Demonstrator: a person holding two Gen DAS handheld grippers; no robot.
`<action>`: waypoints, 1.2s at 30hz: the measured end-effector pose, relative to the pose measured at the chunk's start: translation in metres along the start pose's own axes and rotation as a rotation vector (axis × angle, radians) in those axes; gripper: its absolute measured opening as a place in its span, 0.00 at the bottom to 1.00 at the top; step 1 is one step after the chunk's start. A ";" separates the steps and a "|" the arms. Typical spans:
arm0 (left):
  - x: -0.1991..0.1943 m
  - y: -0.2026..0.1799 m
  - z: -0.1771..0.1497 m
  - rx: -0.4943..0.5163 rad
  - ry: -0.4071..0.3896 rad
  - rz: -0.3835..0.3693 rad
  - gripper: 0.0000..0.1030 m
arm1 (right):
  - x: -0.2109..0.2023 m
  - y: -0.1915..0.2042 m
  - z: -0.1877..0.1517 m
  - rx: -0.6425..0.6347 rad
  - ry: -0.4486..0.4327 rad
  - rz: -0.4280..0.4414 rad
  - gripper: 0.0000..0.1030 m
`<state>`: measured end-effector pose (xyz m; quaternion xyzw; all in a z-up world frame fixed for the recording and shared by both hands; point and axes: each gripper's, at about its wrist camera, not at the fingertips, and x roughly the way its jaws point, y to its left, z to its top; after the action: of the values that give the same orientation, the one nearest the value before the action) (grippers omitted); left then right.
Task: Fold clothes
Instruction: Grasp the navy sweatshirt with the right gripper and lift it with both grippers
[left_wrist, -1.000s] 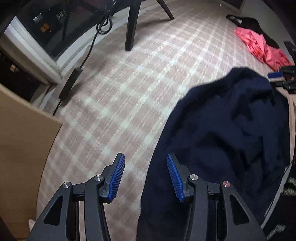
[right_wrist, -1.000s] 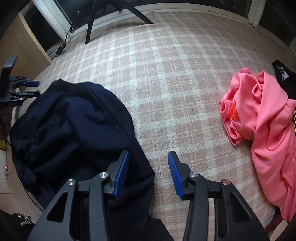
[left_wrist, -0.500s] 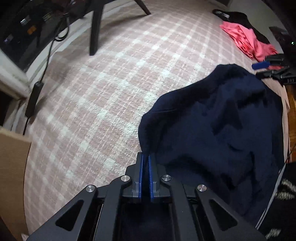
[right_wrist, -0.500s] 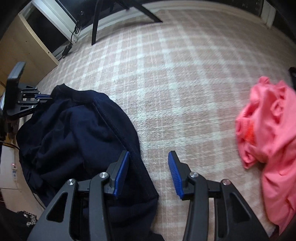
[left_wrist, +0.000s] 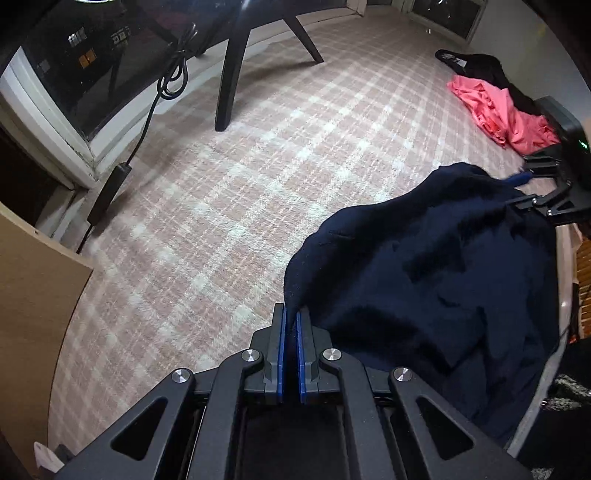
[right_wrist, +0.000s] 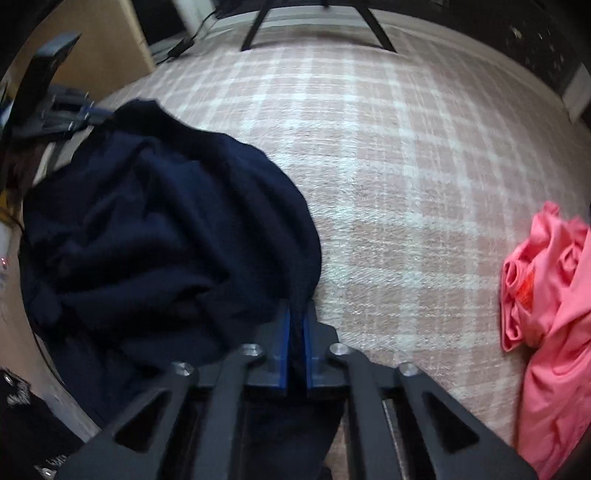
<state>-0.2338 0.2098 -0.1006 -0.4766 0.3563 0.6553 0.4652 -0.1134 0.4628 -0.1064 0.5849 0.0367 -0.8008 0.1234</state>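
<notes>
A dark navy garment (left_wrist: 436, 266) lies bunched at the edge of the pink plaid carpet (left_wrist: 258, 177). My left gripper (left_wrist: 290, 314) is shut on the garment's near left edge. In the right wrist view the same garment (right_wrist: 166, 229) fills the left side. My right gripper (right_wrist: 295, 317) is shut on its opposite edge. The right gripper also shows at the far right of the left wrist view (left_wrist: 528, 181), at the cloth's far corner. The left gripper shows at the upper left of the right wrist view (right_wrist: 88, 112).
A pink garment (right_wrist: 550, 306) lies crumpled on the carpet to the right, also in the left wrist view (left_wrist: 498, 110), next to a black garment (left_wrist: 484, 70). Dark chair legs (left_wrist: 229, 74), a cable with a power brick (left_wrist: 110, 188) and a wooden panel (left_wrist: 33, 314) stand to the left.
Both grippers closed on the navy garment's edges: the left first, the right in the last half second. The cloth's edge is now drawn up between them.
</notes>
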 end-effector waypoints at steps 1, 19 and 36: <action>0.002 0.002 0.002 -0.001 -0.004 0.006 0.04 | -0.008 0.004 0.000 -0.014 -0.021 -0.019 0.06; -0.383 -0.038 -0.070 -0.196 -0.685 0.524 0.04 | -0.379 0.150 0.046 -0.278 -0.865 -0.212 0.05; -0.624 -0.169 -0.160 -0.183 -0.953 0.886 0.04 | -0.584 0.259 -0.046 -0.346 -1.229 -0.331 0.05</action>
<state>0.0441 -0.0513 0.4454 0.0199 0.2167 0.9519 0.2158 0.1579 0.3120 0.4539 -0.0204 0.1770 -0.9799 0.0894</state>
